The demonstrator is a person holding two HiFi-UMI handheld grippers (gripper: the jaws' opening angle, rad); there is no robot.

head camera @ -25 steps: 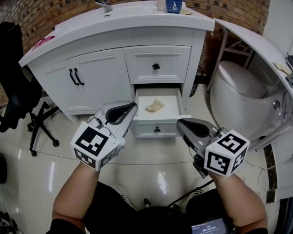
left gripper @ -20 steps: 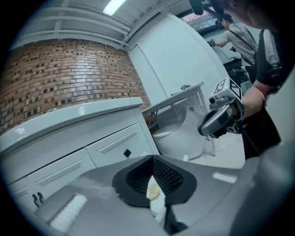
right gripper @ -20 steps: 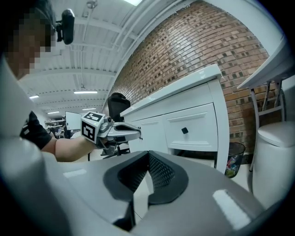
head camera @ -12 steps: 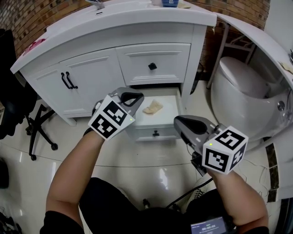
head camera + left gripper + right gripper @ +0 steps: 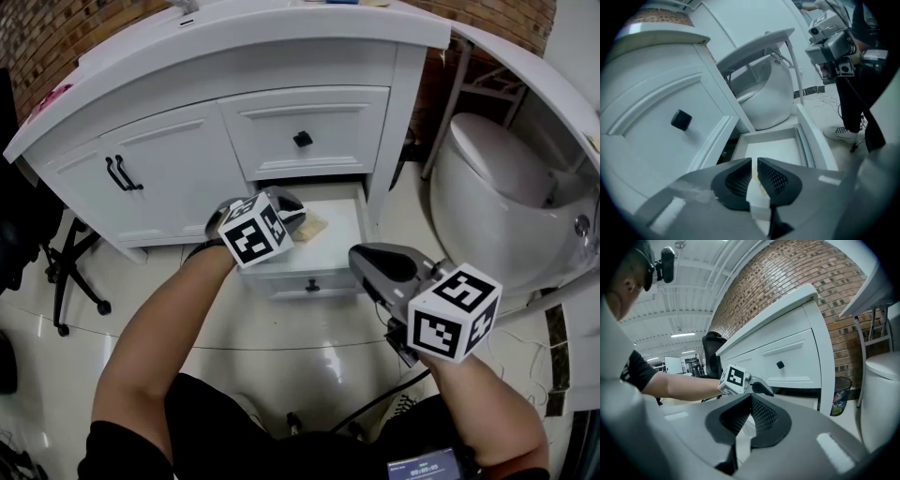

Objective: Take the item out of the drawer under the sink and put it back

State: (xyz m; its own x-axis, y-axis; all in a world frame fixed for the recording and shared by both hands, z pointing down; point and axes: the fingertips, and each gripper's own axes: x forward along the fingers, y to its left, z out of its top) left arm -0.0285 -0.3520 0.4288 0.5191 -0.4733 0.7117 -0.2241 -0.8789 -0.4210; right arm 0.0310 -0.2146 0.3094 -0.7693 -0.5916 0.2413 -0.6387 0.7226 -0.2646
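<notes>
1. Far left is a black office chair (image 5: 52, 262), well apart from everything and no factor here; next to it come the vanity's double doors (image 5: 141, 178) with black handles, shut.
2. The left gripper (image 5: 292, 211) is over the open drawer (image 5: 281, 279), nose pointing down into it; in the left gripper view the jaws are only a narrow slit apart, with nothing pinched between them.
3. The item (image 5: 314, 225) is a pale, crumpled scrap lying on the drawer floor, just beyond the left jaw tips and a touch to their right; the left gripper view shows a sliver of it through the slit (image 5: 756, 174). It looks to run roughly side to side across the drawer, but the gripper covers part of it, so I'm not sure.
4. My read: the left gripper is clearly the nearer one, and it needs to drop a bit and spread wider to get around the scrap.
5. What's in the way: the shut upper drawer (image 5: 309, 131) overhangs the back of the open one, and the drawer's side walls hem things in, so the approach is from above and in front.
6. The right gripper (image 5: 361, 261) hangs out in front of the drawer, off to its right, jaws closed on nothing.
7. Far right is a white toilet (image 5: 497, 187), near the vanity but clear of the reach.
</notes>
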